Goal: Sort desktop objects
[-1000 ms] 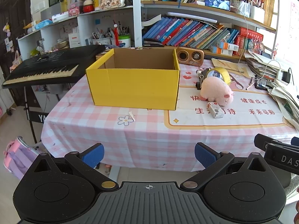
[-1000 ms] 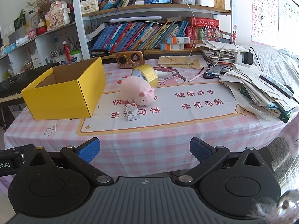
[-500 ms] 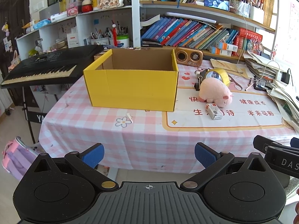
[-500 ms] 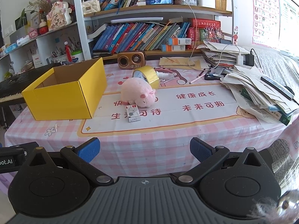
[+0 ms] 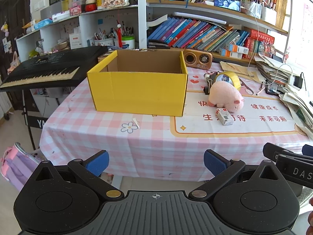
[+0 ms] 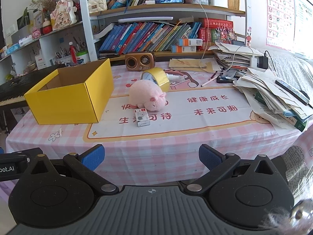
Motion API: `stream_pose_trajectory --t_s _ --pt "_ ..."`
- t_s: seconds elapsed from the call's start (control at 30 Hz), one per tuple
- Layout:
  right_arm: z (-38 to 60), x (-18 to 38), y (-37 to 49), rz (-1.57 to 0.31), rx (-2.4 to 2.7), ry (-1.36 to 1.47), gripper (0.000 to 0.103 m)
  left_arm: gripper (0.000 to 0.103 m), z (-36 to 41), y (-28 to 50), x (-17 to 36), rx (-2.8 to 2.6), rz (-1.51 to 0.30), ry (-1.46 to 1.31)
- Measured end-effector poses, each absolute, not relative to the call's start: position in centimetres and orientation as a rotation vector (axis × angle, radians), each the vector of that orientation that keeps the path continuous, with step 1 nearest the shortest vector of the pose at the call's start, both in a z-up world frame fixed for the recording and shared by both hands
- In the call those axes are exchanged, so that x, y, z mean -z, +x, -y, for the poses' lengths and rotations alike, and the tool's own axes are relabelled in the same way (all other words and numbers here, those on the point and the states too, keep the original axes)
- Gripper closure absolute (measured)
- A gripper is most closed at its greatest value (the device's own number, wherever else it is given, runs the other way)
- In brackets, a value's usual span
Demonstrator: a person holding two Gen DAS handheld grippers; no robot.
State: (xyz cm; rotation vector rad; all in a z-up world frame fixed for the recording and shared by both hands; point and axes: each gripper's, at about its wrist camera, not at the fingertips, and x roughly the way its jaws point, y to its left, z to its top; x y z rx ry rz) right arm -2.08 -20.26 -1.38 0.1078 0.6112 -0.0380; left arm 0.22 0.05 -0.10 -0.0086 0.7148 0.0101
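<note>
Left tongs (image 5: 155,161): blue pads wide apart, nothing between them, held short of the tabletop's near edge. Right tongs (image 6: 151,156): likewise spread and empty, also off the near edge.

Tabletop (image 6: 176,146): covered in a pink checked cloth with a white printed mat over its middle and right.

On the mat, nearest item: a small white carton (image 6: 142,117) (image 5: 225,116), lying flat. Touching or just behind it, a pink plush pig (image 6: 147,95) (image 5: 226,96), lying on its belly. Behind the pig, a yellow tape roll (image 6: 158,76) (image 5: 229,78), standing on edge.

Left of these, a yellow box (image 5: 138,90) (image 6: 71,95), open at the top; its floor is not visible. A paper scrap (image 5: 136,122) lies on the cloth in front of the box.

Right side: a loose paper stack (image 6: 273,98). Far edge: a brown radio (image 6: 139,61). Beyond, a bookshelf (image 6: 156,35). Far left, a keyboard (image 5: 49,68).
</note>
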Motion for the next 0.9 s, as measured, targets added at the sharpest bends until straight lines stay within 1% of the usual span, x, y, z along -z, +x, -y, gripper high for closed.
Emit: stream_pose_trajectory --t_s 0.9 --pt "19.4 1.2 -1.8 -0.614 0.025 0.105 0.0 0.0 -1.3 0.7 0.5 0.006 -0.729 -0.021"
